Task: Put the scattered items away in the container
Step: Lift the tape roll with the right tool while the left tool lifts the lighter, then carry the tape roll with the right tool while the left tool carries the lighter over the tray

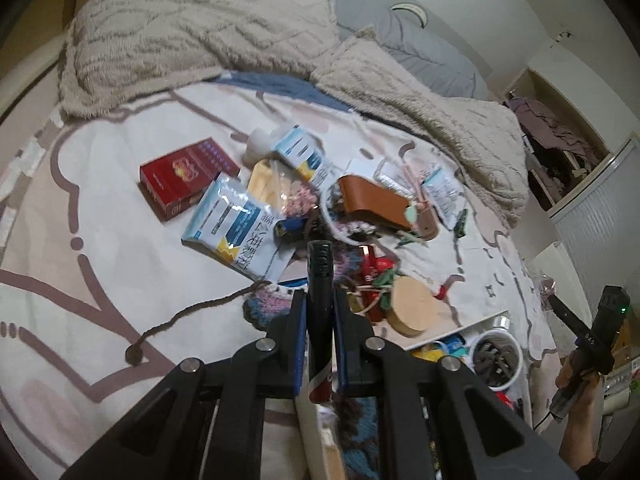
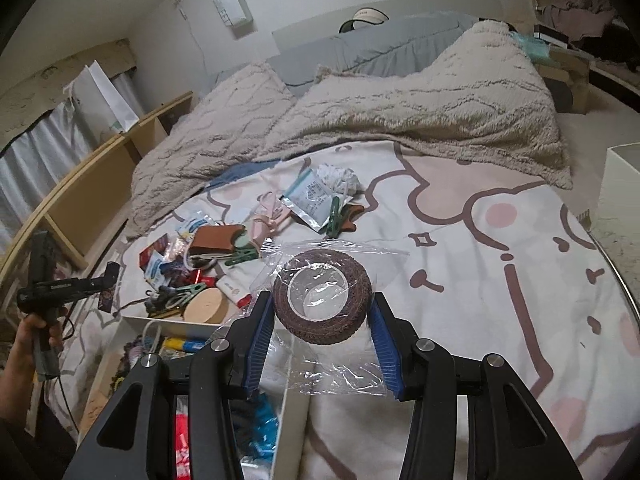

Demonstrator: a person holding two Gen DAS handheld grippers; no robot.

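My left gripper (image 1: pixel 320 312) is shut on a black pen-like tube (image 1: pixel 319 280) with a red and white end, held above the bed. Ahead of it lies a pile of scattered items: a red box (image 1: pixel 180 178), a white and blue sachet (image 1: pixel 236 228), a brown leather case (image 1: pixel 370 200), a round wooden lid (image 1: pixel 412 306). My right gripper (image 2: pixel 322 320) is shut on a brown tape roll in a clear plastic bag (image 2: pixel 322 300), held over the bed by the white container (image 2: pixel 280 456), whose corner shows below it. The container also shows in the left wrist view (image 1: pixel 472 322).
A beige fleece blanket (image 2: pixel 400 112) covers the far half of the bed. A white and blue packet with green clothes pegs (image 2: pixel 320 204) lies mid-bed. A wooden shelf unit (image 2: pixel 92 184) runs along the left. A white tub of dark clips (image 1: pixel 496 360) sits beside the bed.
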